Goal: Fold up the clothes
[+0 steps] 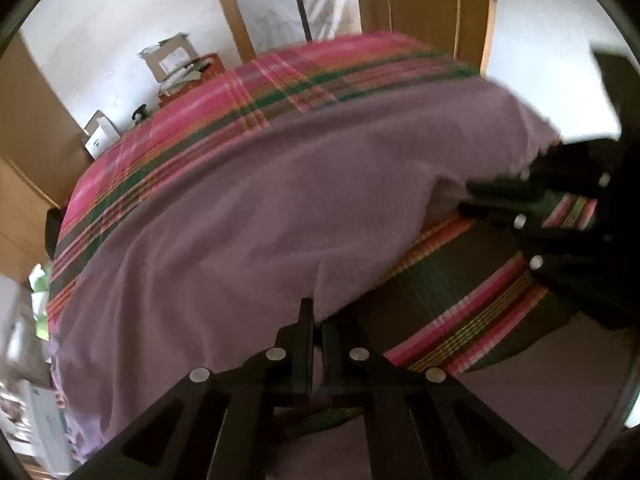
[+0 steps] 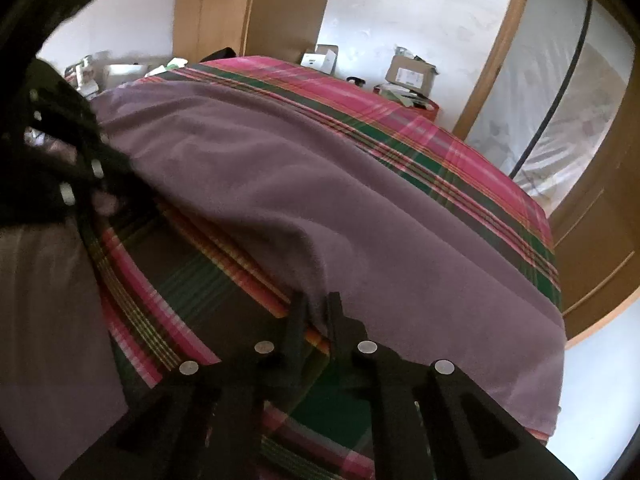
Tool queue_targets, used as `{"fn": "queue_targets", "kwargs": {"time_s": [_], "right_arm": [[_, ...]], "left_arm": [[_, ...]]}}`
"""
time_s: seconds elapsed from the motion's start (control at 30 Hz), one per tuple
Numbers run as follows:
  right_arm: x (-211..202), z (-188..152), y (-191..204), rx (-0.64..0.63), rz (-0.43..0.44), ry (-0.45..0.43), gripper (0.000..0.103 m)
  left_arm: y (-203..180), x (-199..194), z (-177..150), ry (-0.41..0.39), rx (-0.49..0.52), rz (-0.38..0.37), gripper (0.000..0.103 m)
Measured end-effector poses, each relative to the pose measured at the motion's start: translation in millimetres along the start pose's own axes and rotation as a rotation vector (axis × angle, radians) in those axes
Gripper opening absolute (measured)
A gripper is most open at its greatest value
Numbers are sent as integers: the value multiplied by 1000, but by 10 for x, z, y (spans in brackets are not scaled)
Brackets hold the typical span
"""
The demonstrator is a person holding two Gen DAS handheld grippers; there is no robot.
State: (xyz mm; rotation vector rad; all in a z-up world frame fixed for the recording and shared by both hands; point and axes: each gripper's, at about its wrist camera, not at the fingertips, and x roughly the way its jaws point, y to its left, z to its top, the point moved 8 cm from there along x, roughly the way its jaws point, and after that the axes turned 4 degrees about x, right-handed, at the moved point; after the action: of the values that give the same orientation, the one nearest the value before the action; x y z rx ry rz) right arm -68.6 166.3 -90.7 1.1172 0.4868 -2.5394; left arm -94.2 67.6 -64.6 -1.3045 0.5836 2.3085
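Black fingers of the left gripper (image 1: 316, 332) fill the bottom centre of the left wrist view, pinched together on the near hem of the mauve garment (image 1: 248, 208). Fabric sits between the pads; grip looks firm.

Right gripper (image 2: 316, 316), bottom centre of its own view, likewise clamped on the same hem further along, a fold of cloth caught between the jaws. It also shows at the right edge of the left view, reaching in over the plaid.

Garment lies spread across the plaid bedcover (image 2: 460, 152), which runs from middle to upper right of the frame; its near edge is lifted and rippling.

Handling, as I judge it: light, soft, limp knit, no stiffness, will sag and drape between the two holds. Not fragile. Likely slips if only a thin edge is nipped. Best held at the hem corners, as now.

Pose: both tools angled steeply down toward the bed, well apart along the hem.
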Motion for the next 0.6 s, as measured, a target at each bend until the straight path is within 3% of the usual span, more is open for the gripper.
{"fn": "queue_targets", "kwargs": {"time_s": [0.2,0.43,0.47,0.6], "right_arm": [[-128,-46,56,-72,2,-8,7],[-175,-202,63,-143,-20,61,6],[-189,-218,58,-145,-20,67,1],[-208,-265,-30,-114,-19,83,1]], "left_arm": [[124,-213,-69,-25,-66,-117,3],[-51,-29,-248,40,-31,-137,3],[-29,8,-235,41,-33,-142,3],[-28,67,-259,59,-24,-138,3]]}}
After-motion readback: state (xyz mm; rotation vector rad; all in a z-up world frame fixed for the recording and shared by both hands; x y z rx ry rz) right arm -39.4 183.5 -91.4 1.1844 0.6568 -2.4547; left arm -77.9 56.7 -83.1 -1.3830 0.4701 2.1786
